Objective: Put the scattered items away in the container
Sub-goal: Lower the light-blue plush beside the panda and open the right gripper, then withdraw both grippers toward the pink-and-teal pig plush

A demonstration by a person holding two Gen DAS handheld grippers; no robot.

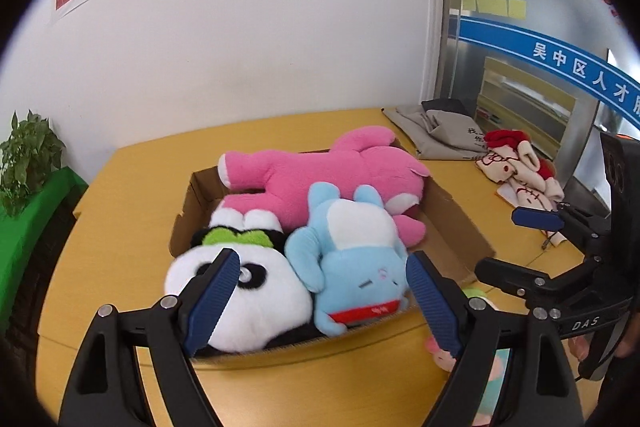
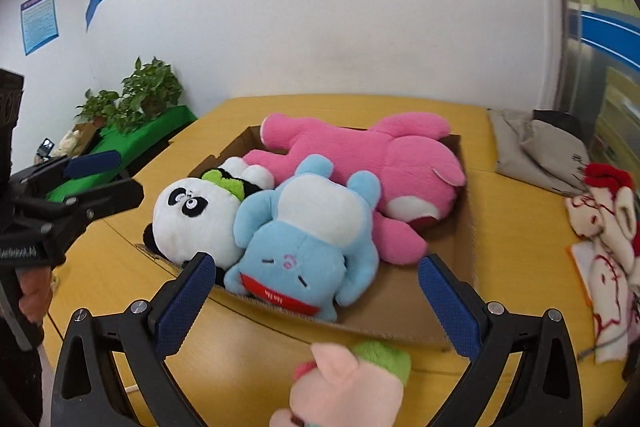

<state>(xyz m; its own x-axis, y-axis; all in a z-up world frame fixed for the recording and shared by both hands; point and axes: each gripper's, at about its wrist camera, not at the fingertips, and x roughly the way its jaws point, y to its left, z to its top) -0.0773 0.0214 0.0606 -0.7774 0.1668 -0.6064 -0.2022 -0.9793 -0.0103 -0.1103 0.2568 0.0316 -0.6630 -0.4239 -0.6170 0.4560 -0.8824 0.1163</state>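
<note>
Left gripper (image 1: 320,291) and right gripper (image 2: 314,303), both spread wide and empty, above the cardboard box (image 2: 460,227) holding panda (image 2: 192,223), blue plush (image 2: 308,239) and pink plush (image 2: 380,163). Pale pink toy (image 2: 348,383) lies outside, cut off below.

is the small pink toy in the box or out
Out. The pink toy lies on the table in front of the box, below the open right gripper.
</note>
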